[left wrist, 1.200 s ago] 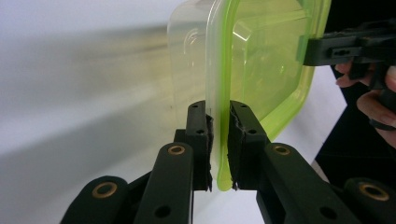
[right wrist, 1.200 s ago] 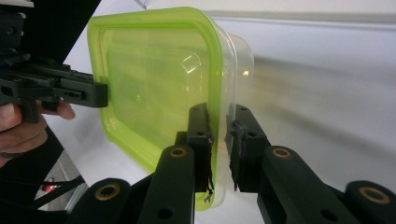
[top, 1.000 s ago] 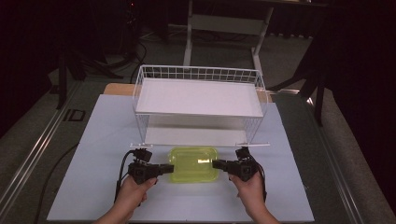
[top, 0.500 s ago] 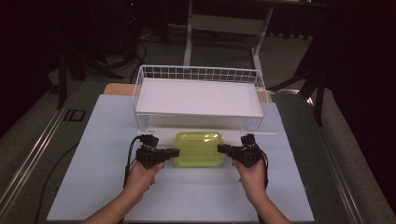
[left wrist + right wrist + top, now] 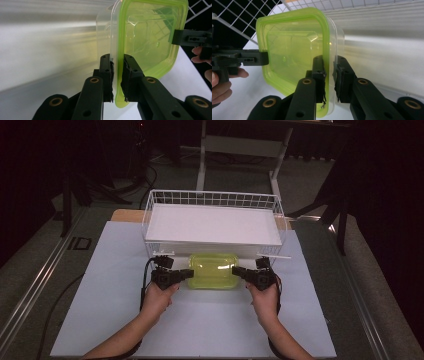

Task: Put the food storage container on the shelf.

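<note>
Two black grippers, left gripper (image 5: 187,273) and right gripper (image 5: 236,270), clamp the lime-lidded clear plastic container (image 5: 213,270) by its ends, near the white wire basket (image 5: 212,220); gripper views reveal jaws pinching its rim.

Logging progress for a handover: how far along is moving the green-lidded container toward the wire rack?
Done: both claws grip the container, left claw and right claw each pinching its rim. In hand: it is held at the front edge of the wire rack. Left, probably: set it in place and let go.
</note>
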A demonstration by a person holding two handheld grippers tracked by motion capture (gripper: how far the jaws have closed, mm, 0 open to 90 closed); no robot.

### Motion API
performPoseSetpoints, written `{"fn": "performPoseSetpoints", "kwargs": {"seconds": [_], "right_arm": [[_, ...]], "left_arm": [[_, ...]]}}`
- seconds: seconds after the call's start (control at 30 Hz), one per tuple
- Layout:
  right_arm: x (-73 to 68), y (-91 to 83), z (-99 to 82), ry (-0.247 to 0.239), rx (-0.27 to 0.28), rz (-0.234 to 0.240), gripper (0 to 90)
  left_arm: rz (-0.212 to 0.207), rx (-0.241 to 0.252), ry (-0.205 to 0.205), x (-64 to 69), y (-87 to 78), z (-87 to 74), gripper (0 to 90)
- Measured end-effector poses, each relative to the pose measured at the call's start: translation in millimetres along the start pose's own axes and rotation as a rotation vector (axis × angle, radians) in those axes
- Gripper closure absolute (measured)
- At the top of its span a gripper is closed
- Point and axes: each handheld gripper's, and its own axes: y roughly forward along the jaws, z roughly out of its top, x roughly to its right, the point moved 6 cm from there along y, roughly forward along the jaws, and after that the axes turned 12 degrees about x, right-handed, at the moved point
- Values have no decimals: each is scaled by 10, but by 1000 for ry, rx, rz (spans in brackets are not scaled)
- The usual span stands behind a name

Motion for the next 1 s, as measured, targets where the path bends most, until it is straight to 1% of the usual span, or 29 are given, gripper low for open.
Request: {"fn": "performPoseSetpoints", "kwargs": {"seconds": [0.03,0.13,0.23,0.27,0.33,0.37,0.4,0.47,0.5,0.53,0.6,0.63,0.8,0.83,0.9,0.97,1.0], "right_arm": [[10,14,7,0,6,-1,798],[34,66,40,7,17,-8,796],[55,110,60,3,27,-14,796],[65,128,61,-1,27,-16,795],[83,155,51,16,17,-27,793],[106,174,50,12,23,-29,790],[116,181,42,28,16,-38,789],[159,213,38,3,29,-36,789],[171,225,28,6,24,-36,788],[181,233,17,17,19,-48,785],[212,250,15,21,22,-45,783],[220,254,18,27,24,-41,782],[214,293,42,25,13,-65,746],[214,300,43,18,14,-74,738],[207,317,39,5,17,-97,721],[222,342,23,-14,14,-108,695],[238,354,17,-21,30,-110,692]], "left_arm": [[4,11,-3,-3,12,19,802],[11,17,3,-48,47,58,802],[13,16,-3,-84,83,62,802],[16,11,-11,-95,99,59,801],[14,3,-26,-110,129,49,801],[19,-1,-26,-116,146,40,801],[19,-2,-27,-122,160,33,801],[29,-7,-31,-142,189,25,801],[24,3,-35,-149,200,28,800],[21,8,-40,-146,213,38,800],[28,12,-35,-145,225,53,798],[28,19,-40,-146,235,60,797],[29,33,-35,-168,270,82,772],[29,38,-24,-173,281,89,762],[57,40,4,-189,311,99,725],[64,45,27,-206,340,111,690],[65,49,11,-210,352,113,680]]}}
